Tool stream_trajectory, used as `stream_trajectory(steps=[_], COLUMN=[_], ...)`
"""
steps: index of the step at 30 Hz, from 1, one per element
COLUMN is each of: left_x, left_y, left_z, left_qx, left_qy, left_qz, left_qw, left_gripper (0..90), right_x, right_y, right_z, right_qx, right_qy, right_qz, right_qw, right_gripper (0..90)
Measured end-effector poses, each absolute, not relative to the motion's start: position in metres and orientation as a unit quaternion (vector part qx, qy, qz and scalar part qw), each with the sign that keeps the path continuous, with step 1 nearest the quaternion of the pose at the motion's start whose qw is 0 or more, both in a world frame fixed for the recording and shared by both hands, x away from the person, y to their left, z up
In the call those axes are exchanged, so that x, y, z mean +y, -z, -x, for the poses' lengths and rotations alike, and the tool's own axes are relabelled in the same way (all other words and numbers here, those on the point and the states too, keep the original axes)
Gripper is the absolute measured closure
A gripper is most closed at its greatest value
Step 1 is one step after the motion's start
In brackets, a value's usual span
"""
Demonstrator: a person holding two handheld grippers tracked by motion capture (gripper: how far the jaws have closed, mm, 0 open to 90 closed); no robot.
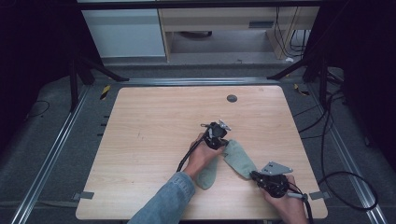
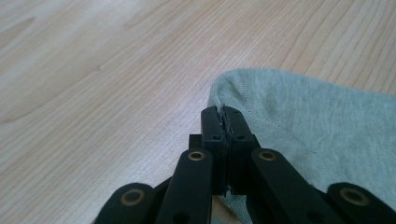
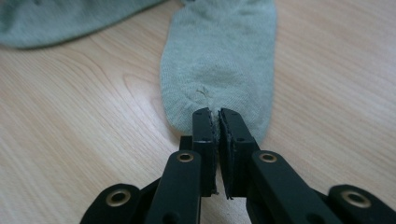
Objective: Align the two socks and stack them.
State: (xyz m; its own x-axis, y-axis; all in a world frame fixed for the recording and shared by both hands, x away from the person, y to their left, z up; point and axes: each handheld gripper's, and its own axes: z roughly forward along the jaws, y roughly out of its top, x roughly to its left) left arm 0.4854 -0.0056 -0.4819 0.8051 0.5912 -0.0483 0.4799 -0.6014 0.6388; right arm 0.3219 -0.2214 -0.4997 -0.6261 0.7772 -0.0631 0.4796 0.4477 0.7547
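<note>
While pinching sock (image 1: pixel 238 161): both hands low.

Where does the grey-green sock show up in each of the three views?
High view: the sock lies bent, low and right of centre, between the two hands.
Left gripper view: at right, its edge pinched in the left tool.
Right gripper view: upper centre, its end pinched in the right tool.
Shared landmark: the wooden table.
</note>
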Motion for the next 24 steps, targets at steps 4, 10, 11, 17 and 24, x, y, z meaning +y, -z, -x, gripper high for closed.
stream_trajectory(steps=[4, 10, 11, 17, 24], left_x=[0.001, 0.016, 0.019, 0.035, 0.049], left_y=[0.471, 0.453, 0.45, 0.44, 0.431], left_z=[-0.484, -0.481, -0.481, -0.477, -0.475], left_qx=[0.3, 0.295, 0.296, 0.294, 0.29], left_qy=[-0.088, -0.095, -0.097, -0.105, -0.108], left_qz=[-0.887, -0.885, -0.885, -0.884, -0.884], left_qw=[0.339, 0.347, 0.347, 0.347, 0.351], left_gripper=[88.8, 88.9, 88.9, 88.9, 88.9], right_x=[-0.217, -0.197, -0.193, -0.17, -0.151], right_y=[0.489, 0.473, 0.471, 0.464, 0.461], right_z=[-0.318, -0.311, -0.31, -0.307, -0.308], right_qx=[0.824, 0.832, 0.834, 0.843, 0.848], right_qy=[-0.373, -0.382, -0.383, -0.387, -0.394], right_qz=[-0.374, -0.348, -0.343, -0.321, -0.301], right_qw=[0.204, 0.201, 0.2, 0.193, 0.185], right_gripper=[86.7, 87.2, 87.3, 87.6, 87.9])
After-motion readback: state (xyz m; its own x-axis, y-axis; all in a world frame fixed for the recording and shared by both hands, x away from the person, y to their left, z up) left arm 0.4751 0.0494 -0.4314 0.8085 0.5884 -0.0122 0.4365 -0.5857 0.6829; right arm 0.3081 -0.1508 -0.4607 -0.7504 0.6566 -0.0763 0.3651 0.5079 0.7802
